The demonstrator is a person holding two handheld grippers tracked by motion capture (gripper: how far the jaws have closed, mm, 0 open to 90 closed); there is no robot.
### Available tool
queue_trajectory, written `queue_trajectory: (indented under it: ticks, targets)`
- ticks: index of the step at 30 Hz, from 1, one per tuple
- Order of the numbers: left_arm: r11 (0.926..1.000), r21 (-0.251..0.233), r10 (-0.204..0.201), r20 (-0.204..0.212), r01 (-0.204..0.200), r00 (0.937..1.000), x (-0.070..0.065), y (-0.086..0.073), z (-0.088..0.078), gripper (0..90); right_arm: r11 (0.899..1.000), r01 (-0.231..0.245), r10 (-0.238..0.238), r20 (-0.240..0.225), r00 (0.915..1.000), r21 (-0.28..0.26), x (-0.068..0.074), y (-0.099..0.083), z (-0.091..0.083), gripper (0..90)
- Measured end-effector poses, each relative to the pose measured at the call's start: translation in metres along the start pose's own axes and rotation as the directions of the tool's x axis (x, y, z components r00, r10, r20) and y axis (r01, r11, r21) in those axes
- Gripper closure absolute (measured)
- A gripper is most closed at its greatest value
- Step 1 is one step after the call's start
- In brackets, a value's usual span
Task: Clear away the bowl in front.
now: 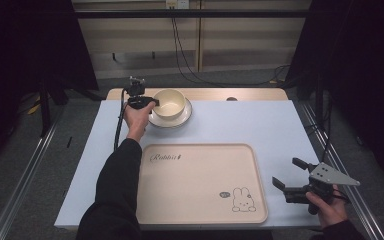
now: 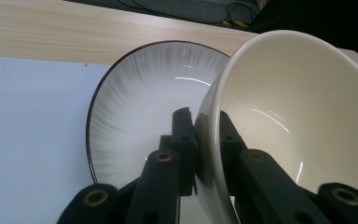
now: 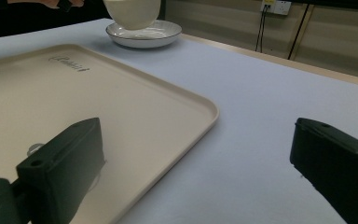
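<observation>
Glossy cream ceramic marks the one bowl [image 1: 169,103], deep and round, gripped at its left rim by the left gripper [image 1: 150,102], one black jaw inside the wall and one outside, clamped tight. In the left gripper view the bowl [image 2: 298,121] tilts over a single shallow plate [image 2: 144,121], white with fine grey radial streaks and a thin dark rim. Plate [image 1: 182,119] and bowl stand at the far left of the table [image 1: 280,125], close to its far wooden edge. One smooth beige tray [image 1: 195,185], rectangular with rounded corners and a raised lip, lies bare at the near middle, printed with a small rabbit. The right gripper [image 1: 289,176] hovers near the table's right edge, just right of the tray, its two jaws spread wide on nothing. Open pale-blue surface stretches between the tray and the plate.
</observation>
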State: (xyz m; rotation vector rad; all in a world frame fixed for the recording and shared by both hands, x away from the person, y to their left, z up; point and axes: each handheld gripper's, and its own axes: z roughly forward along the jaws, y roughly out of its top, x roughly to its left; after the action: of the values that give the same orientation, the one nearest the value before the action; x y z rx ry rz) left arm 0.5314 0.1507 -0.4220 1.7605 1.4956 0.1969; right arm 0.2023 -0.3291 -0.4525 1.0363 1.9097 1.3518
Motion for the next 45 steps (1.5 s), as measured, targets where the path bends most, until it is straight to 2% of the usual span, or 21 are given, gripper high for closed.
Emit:
queue_trajectory:
  ticks: [2, 5, 14, 15, 17, 18, 24, 26, 36, 40, 45]
  targets:
    - [1.0000, -0.007, -0.004, 0.008, 0.004, 1.0000, 0.000, 0.001, -0.002, 82.7, 1.000, -0.001, 0.001, -0.002, 1.0000, -0.001, 0.000, 0.000, 0.000, 2.3]
    - [0.9998, -0.002, 0.019, 0.012, -0.019, 0.9997, -0.001, 0.001, -0.008, 82.7, 1.000, 0.002, -0.001, 0.006, 1.0000, -0.005, 0.000, 0.000, 0.000, 2.3]
    - [0.9994, -0.006, 0.034, 0.030, -0.034, 0.9990, -0.004, 0.001, -0.024, 82.7, 1.000, 0.006, -0.006, 0.006, 1.0000, -0.007, -0.001, 0.000, -0.001, 2.1]
    - [0.9988, -0.001, 0.050, 0.035, -0.050, 0.9981, -0.004, 0.001, -0.025, 82.7, 1.000, 0.006, -0.006, 0.008, 0.9999, -0.006, -0.001, 0.000, -0.001, 2.1]
    - [0.9989, -0.006, 0.046, 0.034, -0.045, 0.9984, -0.004, 0.000, -0.026, 82.7, 1.000, 0.007, -0.007, 0.006, 1.0000, -0.007, -0.001, 0.000, -0.001, 2.1]
    - [0.9994, -0.013, 0.033, 0.047, -0.032, 0.9984, -0.004, -0.001, -0.029, 82.7, 1.000, 0.007, -0.006, 0.010, 0.9999, -0.009, 0.000, 0.000, -0.001, 2.1]
    - [0.9981, 0.006, 0.061, 0.057, -0.061, 0.9965, -0.007, -0.005, -0.033, 82.7, 1.000, 0.007, -0.007, 0.005, 1.0000, -0.007, -0.001, 0.000, -0.001, 2.0]
    - [0.9978, 0.012, 0.063, 0.082, -0.065, 0.9946, -0.008, -0.007, -0.034, 82.7, 1.000, 0.003, -0.003, 0.007, 1.0000, -0.006, -0.001, 0.000, -0.001, 2.0]
    - [0.9954, 0.008, 0.094, 0.117, -0.096, 0.9886, -0.027, -0.011, -0.044, 82.6, 1.000, 0.003, -0.003, 0.001, 1.0000, -0.005, -0.001, 0.000, 0.001, 1.8]
    - [0.9915, 0.015, 0.126, 0.133, -0.129, 0.9831, -0.035, -0.014, -0.047, 82.7, 1.000, 0.005, -0.005, 0.000, 1.0000, -0.007, -0.001, 0.000, 0.001, 1.8]
    - [0.9901, 0.020, 0.134, 0.155, -0.139, 0.9788, -0.042, -0.018, -0.051, 82.6, 1.000, 0.000, 0.000, -0.001, 1.0000, -0.010, -0.001, 0.001, 0.001, 1.8]
